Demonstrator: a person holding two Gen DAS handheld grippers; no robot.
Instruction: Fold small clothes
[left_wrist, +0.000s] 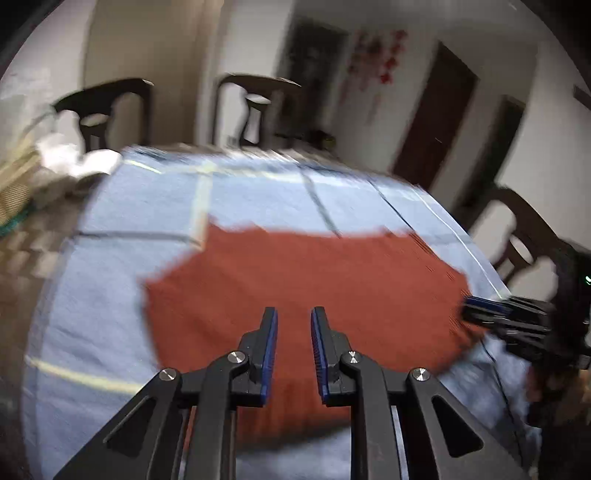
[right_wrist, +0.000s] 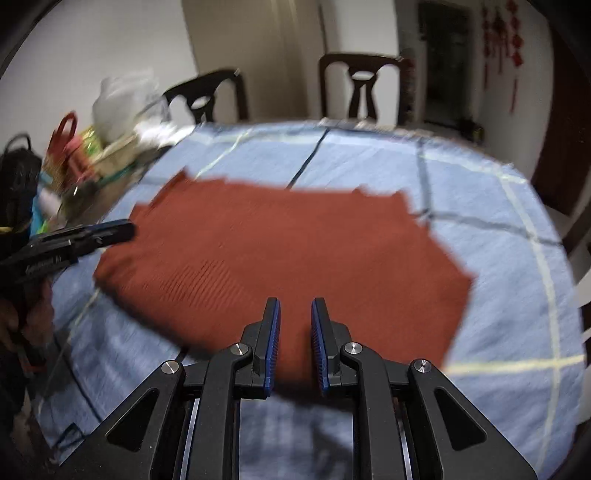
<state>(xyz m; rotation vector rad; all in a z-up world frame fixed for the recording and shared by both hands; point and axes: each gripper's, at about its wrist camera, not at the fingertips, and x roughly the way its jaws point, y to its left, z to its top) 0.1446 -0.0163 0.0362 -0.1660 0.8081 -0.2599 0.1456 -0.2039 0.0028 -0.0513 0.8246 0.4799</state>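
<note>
Rust-red knitted garment (left_wrist: 303, 291) lies spread flat near the middle of the worktop (left_wrist: 110, 280), on a pale blue checked cloth (right_wrist: 498, 258) that covers most of the surface; its long axis seems to run from left to right across both views, though motion blur softens every outline. The left gripper (left_wrist: 293, 314) hangs over the garment's near edge with its blue-padded jaws apart and nothing between them; the right gripper (right_wrist: 295, 306) stands the same way over the near edge, jaws apart and empty. The garment lies straight ahead of both and below them, so neither arm looks clearly nearer; by my judgement the left one is toward the garment's left end and the right one toward its right end, which suits a two-handed pinch of the near hem and a fold away toward the far edge; whether either gripper touches the knit I cannot tell.

The right wrist view shows a jumble of bags and packets (right_wrist: 81, 147) at the worktop's far left corner, plus the ribbed pattern in the knit; the left wrist view shows only a white blur there. Dark wooden chairs (right_wrist: 360, 85) stand beyond the far edge.
</note>
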